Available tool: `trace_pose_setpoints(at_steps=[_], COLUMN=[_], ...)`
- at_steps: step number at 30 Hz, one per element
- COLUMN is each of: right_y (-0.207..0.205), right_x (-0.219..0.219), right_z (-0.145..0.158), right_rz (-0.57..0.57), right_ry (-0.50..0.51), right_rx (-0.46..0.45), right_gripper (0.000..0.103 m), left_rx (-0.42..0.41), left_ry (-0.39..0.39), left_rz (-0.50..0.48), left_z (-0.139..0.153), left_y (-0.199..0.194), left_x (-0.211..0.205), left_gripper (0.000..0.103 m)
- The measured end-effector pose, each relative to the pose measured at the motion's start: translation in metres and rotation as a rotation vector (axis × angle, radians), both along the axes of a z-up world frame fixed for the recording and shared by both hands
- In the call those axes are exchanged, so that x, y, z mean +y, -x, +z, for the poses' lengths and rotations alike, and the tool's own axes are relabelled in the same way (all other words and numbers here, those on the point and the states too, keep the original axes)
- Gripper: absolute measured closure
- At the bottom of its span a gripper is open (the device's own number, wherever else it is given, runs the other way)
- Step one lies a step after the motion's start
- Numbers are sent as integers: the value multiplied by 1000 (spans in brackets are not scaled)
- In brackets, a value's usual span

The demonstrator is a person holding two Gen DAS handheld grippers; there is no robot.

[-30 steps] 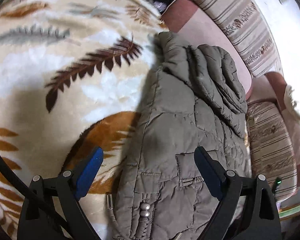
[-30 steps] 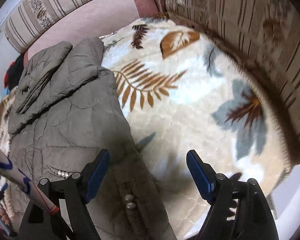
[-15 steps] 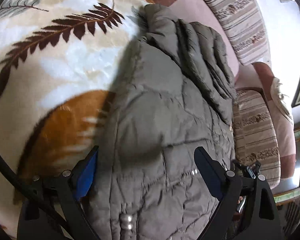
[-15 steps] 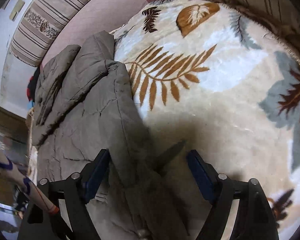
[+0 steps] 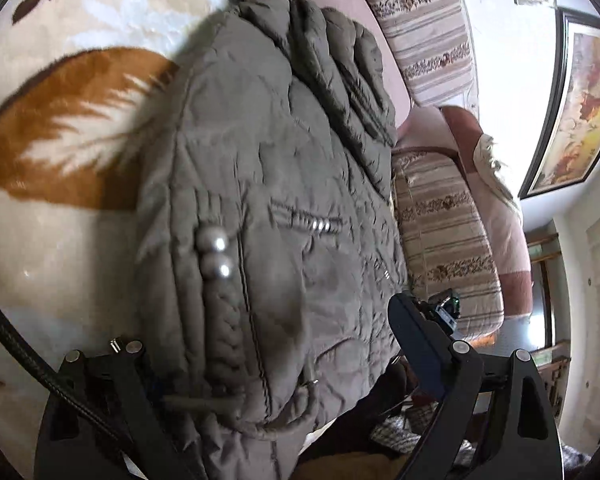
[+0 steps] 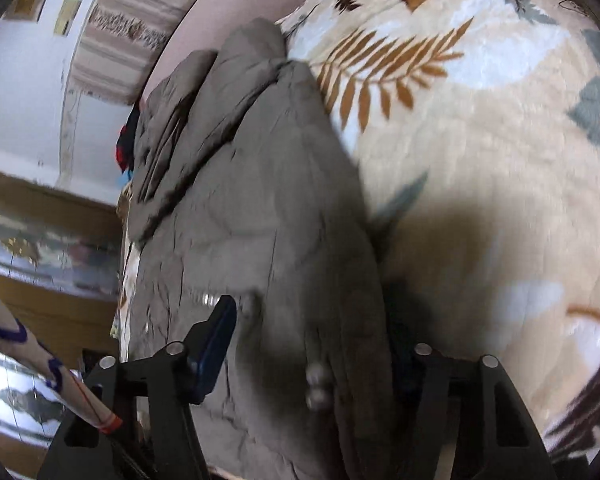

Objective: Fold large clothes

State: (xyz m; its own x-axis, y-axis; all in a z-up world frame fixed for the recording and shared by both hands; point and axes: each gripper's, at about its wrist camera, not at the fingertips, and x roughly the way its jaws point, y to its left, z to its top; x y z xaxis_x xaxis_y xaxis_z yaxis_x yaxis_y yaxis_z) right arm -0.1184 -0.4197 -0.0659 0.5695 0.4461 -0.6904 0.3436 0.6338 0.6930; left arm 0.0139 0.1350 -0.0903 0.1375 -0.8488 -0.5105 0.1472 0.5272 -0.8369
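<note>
Step in hand: taking the quilted jacket's (image 5: 284,184) near hem; left gripper (image 5: 276,364) fingers released astride it, right gripper (image 6: 312,344) fingers just closing around it, not visibly clamped; next, clamp both and fold it over the leaf-print blanket (image 6: 480,152).

jacket (image 6: 268,248) hem under right fingers (image 6: 216,344)

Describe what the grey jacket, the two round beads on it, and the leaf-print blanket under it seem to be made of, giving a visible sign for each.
Grey jacket: likely matte padded synthetic shell; stitched quilting lines, puffy creases.
Two round beads: pearl-like, probably plastic; glossy, with bright highlights.
Leaf-print blanket: plush fleece, by its fuzzy nap and soft sheen.
</note>
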Motion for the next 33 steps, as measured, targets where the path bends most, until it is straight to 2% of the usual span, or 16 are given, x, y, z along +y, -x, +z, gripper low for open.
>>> trace_pose_setpoints(at_steps=[6,10,13,15,16,17,19,23,27,33], right_y=[19,25,29,34,36,36,33,33,38,40], right_x=[21,38,41,37,36,35,37,42,48,54], right_z=[-9,-14,-7,2,5,5,1,-15,-26,-28], right_rz=[48,55,52,45,37,37,50,67,79,80], right_ry=[-55,-48,-71,-107,-128,-132,-95,-111,-120,-89], right_rx=[2,-4,-44,-101,-125,-130,-101,-53,-21,-14], right_gripper=[37,37,38,40,41,41,41,41,41,41], left_rx=[-44,-49,-53,-57,-56,-51,-40,-26,-32,-67], left_ry=[-41,-60,-83,-112,-124,-128,-126,-102,-96,-183], left_rz=[11,15,11,6,5,4,9,26,29,22], left_z=[-1,-1,0,0,-1,-3,-6,-10,-10,-1], left_y=[5,9,13,14,14,14,14,14,16,18], left_x=[-8,-12,-14,-16,-16,-15,-12,-7,-8,-25], left_gripper=[12,12,13,21,29,37,42,42,35,26])
